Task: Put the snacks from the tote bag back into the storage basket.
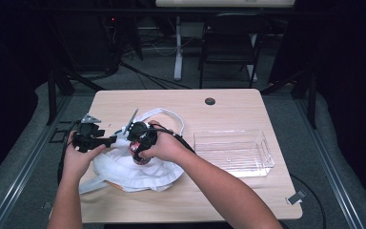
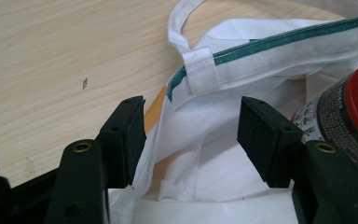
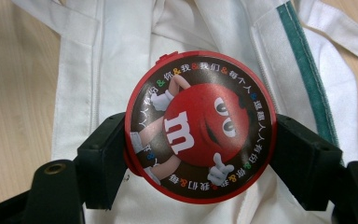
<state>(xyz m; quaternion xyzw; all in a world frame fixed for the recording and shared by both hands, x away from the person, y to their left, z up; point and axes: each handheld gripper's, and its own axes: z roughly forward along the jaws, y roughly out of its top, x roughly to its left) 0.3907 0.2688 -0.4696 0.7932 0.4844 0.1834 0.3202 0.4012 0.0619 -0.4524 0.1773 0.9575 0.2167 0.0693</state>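
A white cloth tote bag [image 1: 133, 174] with a green-trimmed rim [image 2: 279, 44] lies on the wooden table [image 1: 219, 109]. My right gripper [image 1: 140, 143] hangs over the bag, shut on a red round M&M's canister [image 3: 200, 126], with a jaw on each side of its lid. In the high view the canister [image 1: 141, 158] points down at the bag's mouth. My left gripper [image 2: 191, 126] stands open at the bag's rim, and loose fabric lies between its jaws, close to the left one. The canister [image 2: 349, 107] shows to its right. In the high view the left gripper [image 1: 114, 140] sits left of the right one.
A clear plastic bin [image 1: 232, 132] stands on the table to the right of the bag. The bag's handles [image 1: 169, 114] loop toward the table's far side. A dark chair [image 1: 228, 43] and desk legs stand on the floor beyond the table.
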